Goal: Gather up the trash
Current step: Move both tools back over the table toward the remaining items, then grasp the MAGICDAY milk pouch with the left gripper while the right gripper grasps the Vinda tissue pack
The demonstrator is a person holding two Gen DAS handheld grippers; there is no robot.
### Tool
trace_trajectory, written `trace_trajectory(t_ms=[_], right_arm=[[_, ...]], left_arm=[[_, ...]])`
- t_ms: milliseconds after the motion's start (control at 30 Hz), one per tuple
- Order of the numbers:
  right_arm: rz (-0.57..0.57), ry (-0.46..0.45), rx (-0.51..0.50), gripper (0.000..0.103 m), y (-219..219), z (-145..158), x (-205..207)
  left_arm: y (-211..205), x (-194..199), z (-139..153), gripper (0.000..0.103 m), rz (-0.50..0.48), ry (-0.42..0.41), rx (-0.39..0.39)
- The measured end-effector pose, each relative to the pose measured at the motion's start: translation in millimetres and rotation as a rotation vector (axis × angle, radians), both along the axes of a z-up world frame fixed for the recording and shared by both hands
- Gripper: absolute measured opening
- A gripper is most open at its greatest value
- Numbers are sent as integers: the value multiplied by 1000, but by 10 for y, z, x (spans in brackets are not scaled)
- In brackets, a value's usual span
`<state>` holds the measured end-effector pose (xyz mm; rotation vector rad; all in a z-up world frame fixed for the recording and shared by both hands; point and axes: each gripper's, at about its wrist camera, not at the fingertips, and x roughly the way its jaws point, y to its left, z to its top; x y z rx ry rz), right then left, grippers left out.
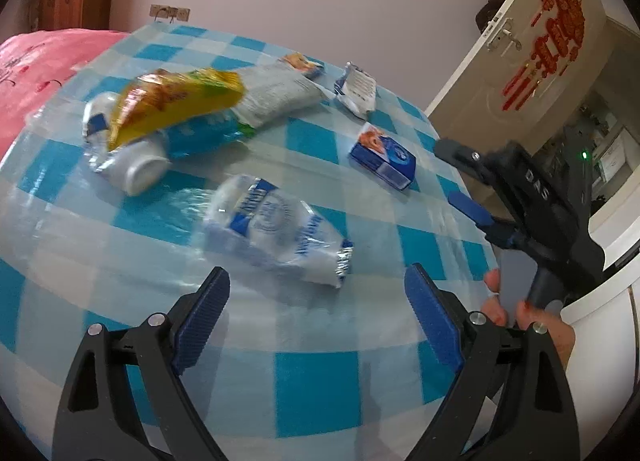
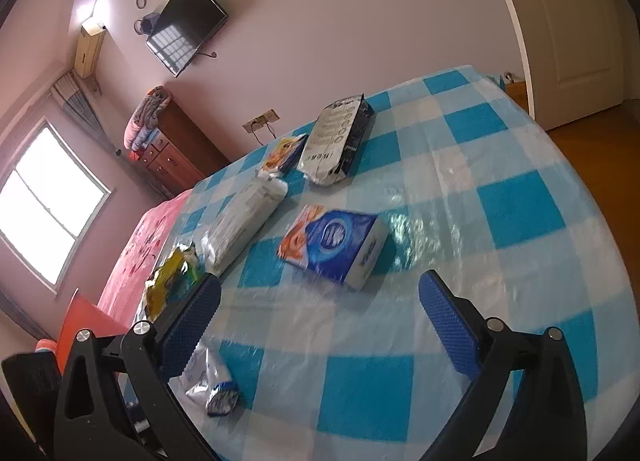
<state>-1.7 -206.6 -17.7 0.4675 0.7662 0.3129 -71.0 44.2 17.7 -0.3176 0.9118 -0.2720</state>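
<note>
Blue-padded fingers of the left gripper stand wide apart with nothing between them, just short of a crumpled white-and-blue wrapper near the table's front edge. Farther in lie a blue tissue pack, a white bottle and a yellow snack bag. At the table's right edge, the right gripper is likewise spread and empty, facing the tissue pack.
</note>
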Motion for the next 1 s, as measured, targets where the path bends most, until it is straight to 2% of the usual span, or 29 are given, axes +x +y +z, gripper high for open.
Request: trace_trajectory(t_ms=[200, 500, 633, 900, 1000], right_arm=[[36, 20, -79, 98, 34, -48, 195], [83, 29, -123, 98, 65, -84, 426], [101, 38, -163, 98, 112, -115, 513], [157, 43, -231, 98, 263, -190, 615], [160, 44, -235, 98, 279, -206, 637]], left_arm=[[-149, 247, -16, 90, 14, 12, 30], [-437, 596, -105, 90, 27, 48, 201], [-469, 647, -128, 89, 38, 48, 247], [-464, 680, -118, 76, 61, 47, 290], [-442, 667, -111, 67, 62, 43, 299]])
